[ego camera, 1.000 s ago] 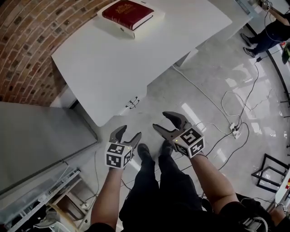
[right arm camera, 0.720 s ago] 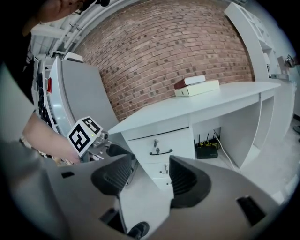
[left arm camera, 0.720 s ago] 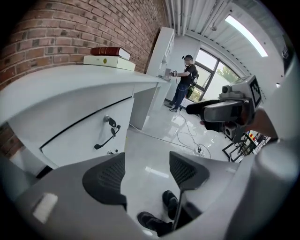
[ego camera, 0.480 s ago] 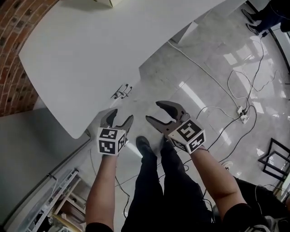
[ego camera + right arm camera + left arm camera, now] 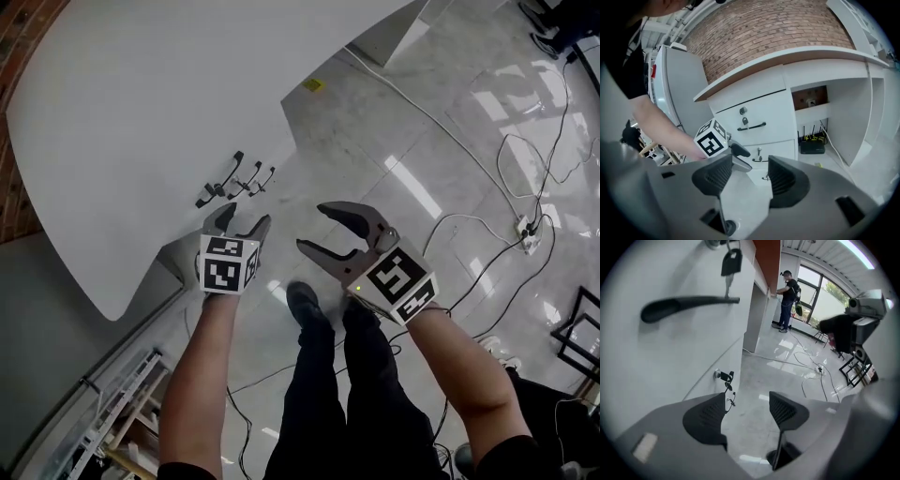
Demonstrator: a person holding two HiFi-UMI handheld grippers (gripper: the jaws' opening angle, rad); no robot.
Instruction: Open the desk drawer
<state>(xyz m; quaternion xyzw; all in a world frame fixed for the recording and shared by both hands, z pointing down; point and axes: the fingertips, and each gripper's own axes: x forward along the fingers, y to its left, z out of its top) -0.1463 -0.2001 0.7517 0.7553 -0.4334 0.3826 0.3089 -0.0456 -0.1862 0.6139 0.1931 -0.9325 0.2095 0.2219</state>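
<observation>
Approach step, I judge: the left gripper (image 5: 242, 220) hangs with jaws apart and empty, touching nothing, and the right gripper (image 5: 312, 227) beside it is likewise spread and empty. Just ahead of and above the left jaws runs the dark handle (image 5: 689, 305) of the shut desk drawer (image 5: 761, 112); next those jaws should rise, close round it, then pull.

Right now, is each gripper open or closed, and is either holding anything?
Left gripper: open, tongs apart, holding nothing.
Right gripper: open, tongs apart, holding nothing.

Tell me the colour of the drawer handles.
Black. The drawer handle shows best in the left gripper view.
</observation>
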